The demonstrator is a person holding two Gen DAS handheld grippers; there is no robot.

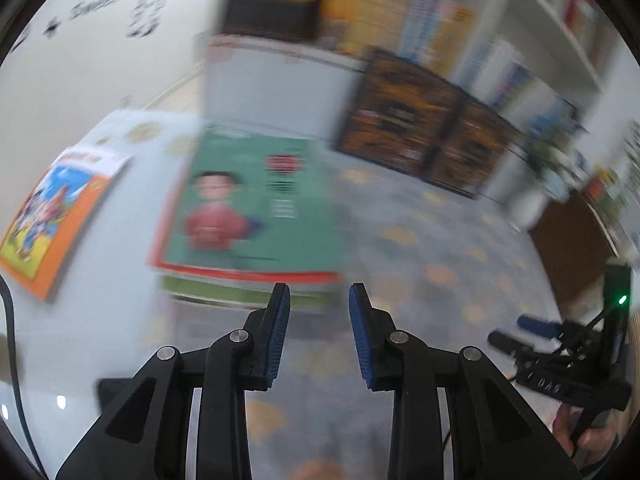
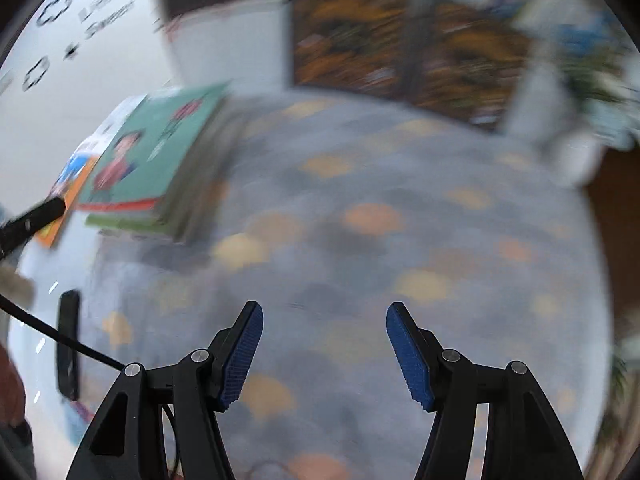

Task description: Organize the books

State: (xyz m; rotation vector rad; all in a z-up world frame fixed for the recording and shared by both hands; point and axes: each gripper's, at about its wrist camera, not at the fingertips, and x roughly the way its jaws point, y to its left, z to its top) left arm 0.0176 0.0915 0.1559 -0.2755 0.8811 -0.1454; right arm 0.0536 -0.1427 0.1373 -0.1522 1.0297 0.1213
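Observation:
A stack of books lies on the white table, topped by a green cover showing a figure in red. An orange picture book lies apart to its left. My left gripper hovers just in front of the stack's near edge, open, with nothing between its blue pads. In the right wrist view the stack and the orange book sit far left. My right gripper hangs open and empty over the carpet, off to the right of the table. Everything is motion-blurred.
A grey carpet with orange spots spreads right of the table. Dark brown cabinets and a white bookshelf full of books stand behind. A flat black object lies on the table's near part. A cable crosses it.

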